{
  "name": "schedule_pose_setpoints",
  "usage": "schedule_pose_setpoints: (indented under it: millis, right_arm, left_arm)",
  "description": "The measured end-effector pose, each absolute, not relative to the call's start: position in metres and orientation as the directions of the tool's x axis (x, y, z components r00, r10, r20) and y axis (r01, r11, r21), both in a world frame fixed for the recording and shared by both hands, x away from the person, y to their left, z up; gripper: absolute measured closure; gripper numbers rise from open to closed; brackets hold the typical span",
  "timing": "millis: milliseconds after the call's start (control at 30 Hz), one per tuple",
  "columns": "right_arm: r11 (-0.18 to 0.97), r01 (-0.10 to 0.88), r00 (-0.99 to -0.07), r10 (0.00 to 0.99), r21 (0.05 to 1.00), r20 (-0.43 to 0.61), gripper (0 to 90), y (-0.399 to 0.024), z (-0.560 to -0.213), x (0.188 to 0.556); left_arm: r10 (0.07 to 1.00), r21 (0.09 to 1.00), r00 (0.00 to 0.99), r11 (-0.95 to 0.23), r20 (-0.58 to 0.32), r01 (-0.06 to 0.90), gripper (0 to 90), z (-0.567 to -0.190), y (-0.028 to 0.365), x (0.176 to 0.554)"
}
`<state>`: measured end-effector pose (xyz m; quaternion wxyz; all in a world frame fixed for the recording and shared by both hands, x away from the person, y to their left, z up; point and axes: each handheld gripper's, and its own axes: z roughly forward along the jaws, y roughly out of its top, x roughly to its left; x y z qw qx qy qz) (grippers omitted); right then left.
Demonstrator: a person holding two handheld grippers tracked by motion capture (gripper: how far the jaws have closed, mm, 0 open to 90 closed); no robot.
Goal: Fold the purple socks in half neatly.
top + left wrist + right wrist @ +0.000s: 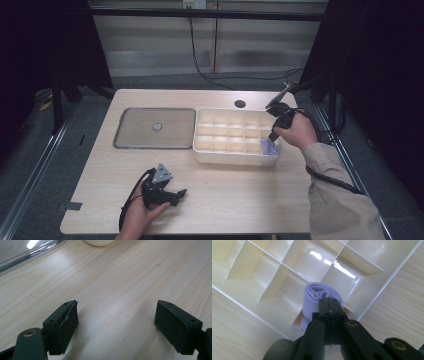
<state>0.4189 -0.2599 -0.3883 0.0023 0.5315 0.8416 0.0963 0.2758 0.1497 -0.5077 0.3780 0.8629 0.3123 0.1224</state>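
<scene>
Right under the right gripper point(329, 302) sits a rolled-up lavender cloth point(317, 296), tucked into the corner cell of the white divided tray point(287, 270). From the right gripper view its 2 jaws are pressed together with no gap, tips down on the near edge of the roll, so it looks clenched on a bit of the fabric, though how much cloth is actually between them is hard to make out. In the high view that same gripper point(274, 136) is angled down into the tray's point(230, 155) near-right corner cell, with the person's right hand point(296, 132) wrapped around it and the cloth point(269, 147) poking out just below the tips.

Over on the other side, the left gripper point(181, 192) is held low over the wooden table point(240, 195), well apart from the tray, with the left hand point(142, 210) around it. Its jaws are spread wide, nothing between them but bare wood grain point(117, 322) in the left gripper view.

Ahead of the left gripper, and touching or just beside the tray's left end, is a flat grey metal pan point(155, 128) with a small round thing point(157, 126) in the middle, too small to tell what it is.
</scene>
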Motion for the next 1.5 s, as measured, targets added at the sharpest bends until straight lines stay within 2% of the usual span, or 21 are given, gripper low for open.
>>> schedule_pose_setpoints:
  millis: [367,1067,1500]
  right_arm:
    - [0.424,0.888,-0.444,0.891,0.178,0.092,90.0,-0.254,-0.391,0.426]
    - [0.443,0.890,-0.453,0.886,0.111,0.094,90.0,-0.251,-0.417,0.422]
    - [0.443,0.888,-0.454,0.887,0.119,0.083,90.0,-0.252,-0.422,0.416]
  left_arm:
    - [0.631,0.728,0.775,-0.520,-0.023,0.446,18.4,-0.508,0.150,0.276]
    - [0.633,0.730,0.774,-0.519,-0.022,0.445,18.4,-0.508,0.149,0.276]
    - [0.636,0.729,0.772,-0.518,-0.020,0.447,18.4,-0.508,0.149,0.275]
